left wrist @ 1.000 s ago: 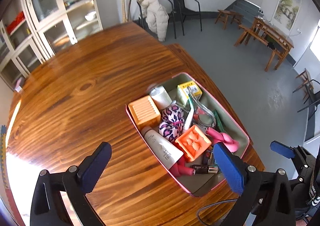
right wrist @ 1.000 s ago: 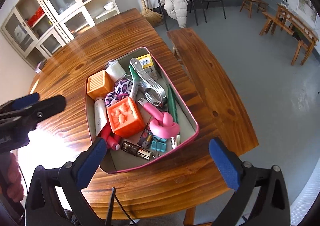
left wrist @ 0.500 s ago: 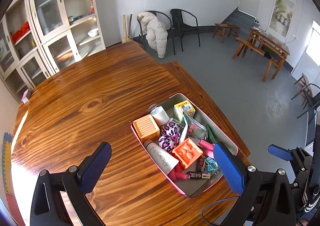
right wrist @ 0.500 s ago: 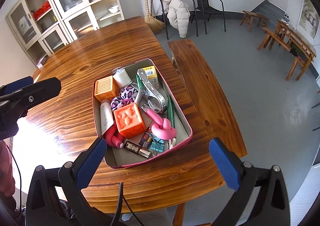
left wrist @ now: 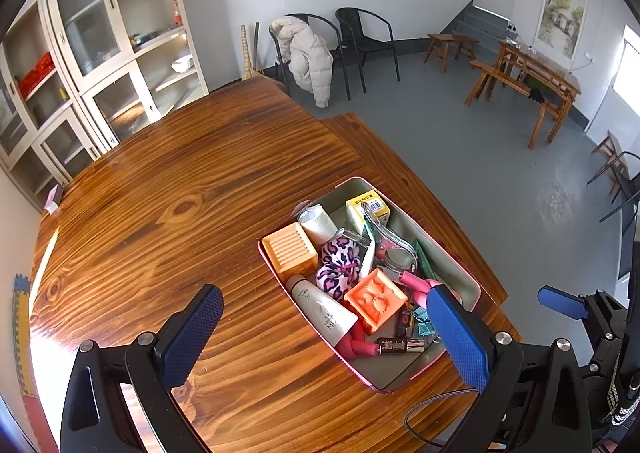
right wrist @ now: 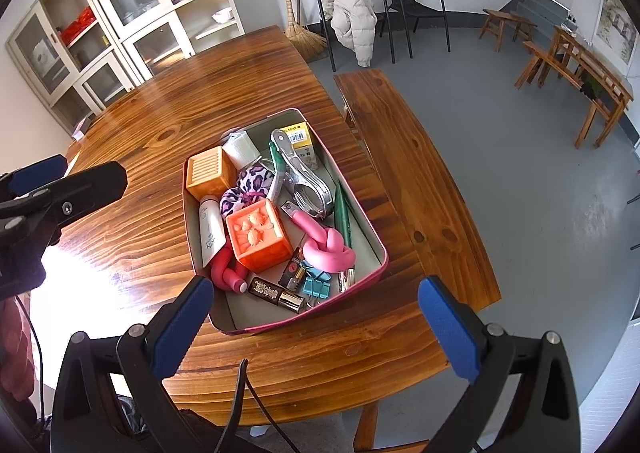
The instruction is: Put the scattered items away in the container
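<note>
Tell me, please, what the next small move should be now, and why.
Probably none beyond lifting both tongs away. The left tongs and right tongs are open and empty, the items lie inside the pink-rimmed container, and no loose item shows on the wooden table, so the tidying looks finished.

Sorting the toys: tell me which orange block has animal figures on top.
The darker orange block beside the knotted pink rope; the paler block at the container's far corner has only ridges.

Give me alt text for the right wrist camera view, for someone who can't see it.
A pink-rimmed container packed with small items, including an orange cube and a knotted pink tube, sits on a wooden table. The open, empty right gripper frames the foreground above it, with the left gripper at the left edge.
</note>
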Demonstrator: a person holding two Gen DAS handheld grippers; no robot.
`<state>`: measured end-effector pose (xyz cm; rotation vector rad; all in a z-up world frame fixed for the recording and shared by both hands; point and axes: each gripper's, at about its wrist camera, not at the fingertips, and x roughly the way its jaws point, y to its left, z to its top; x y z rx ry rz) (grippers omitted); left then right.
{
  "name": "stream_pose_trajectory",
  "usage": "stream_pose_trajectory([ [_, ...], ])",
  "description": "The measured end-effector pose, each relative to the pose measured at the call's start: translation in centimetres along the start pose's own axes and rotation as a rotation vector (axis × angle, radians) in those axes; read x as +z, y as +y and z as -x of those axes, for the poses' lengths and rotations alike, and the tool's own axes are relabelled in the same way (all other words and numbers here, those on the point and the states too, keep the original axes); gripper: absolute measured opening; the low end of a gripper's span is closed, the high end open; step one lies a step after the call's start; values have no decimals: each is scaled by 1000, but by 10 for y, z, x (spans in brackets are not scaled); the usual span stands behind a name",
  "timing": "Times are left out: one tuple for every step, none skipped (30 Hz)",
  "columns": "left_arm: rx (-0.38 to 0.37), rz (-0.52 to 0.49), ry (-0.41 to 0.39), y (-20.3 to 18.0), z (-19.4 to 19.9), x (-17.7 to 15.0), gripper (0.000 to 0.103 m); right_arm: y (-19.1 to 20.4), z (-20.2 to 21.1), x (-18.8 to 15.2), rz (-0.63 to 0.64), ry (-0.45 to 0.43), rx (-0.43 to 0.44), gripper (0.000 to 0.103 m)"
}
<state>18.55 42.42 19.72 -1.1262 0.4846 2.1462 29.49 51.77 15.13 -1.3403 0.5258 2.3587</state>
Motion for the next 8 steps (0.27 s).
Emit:
stream_pose_trajectory([
  [-6, 0, 1, -1, 0, 0, 103, 0, -1, 0, -1, 2, -1, 103],
  [-14, -1, 1, -1, -1, 0, 103, -1, -2, 0, -3, 5, -2, 103],
  [-20, -2, -1, -2, -1, 0, 103, -1, -3, -1, -4, 8, -3, 103],
  [-22, -3, -3, -3, -1, 0, 103, -2, -4, -1, -6, 11, -4, 103],
  [-22, -5, -6, -3, -1, 0, 103, -2, -6, -2, -9, 16, -5, 103],
  [-19, -8, -9, -3, -1, -1, 103, -2, -7, -2, -11, 19, -4, 103],
  [-15, -11, -11, -3, -1, -1, 103, -3, -8, -3, -13, 22, -5, 103],
  [-13, -11, -10, -3, -1, -1, 103, -3, -9, -3, -13, 23, -8, 103],
])
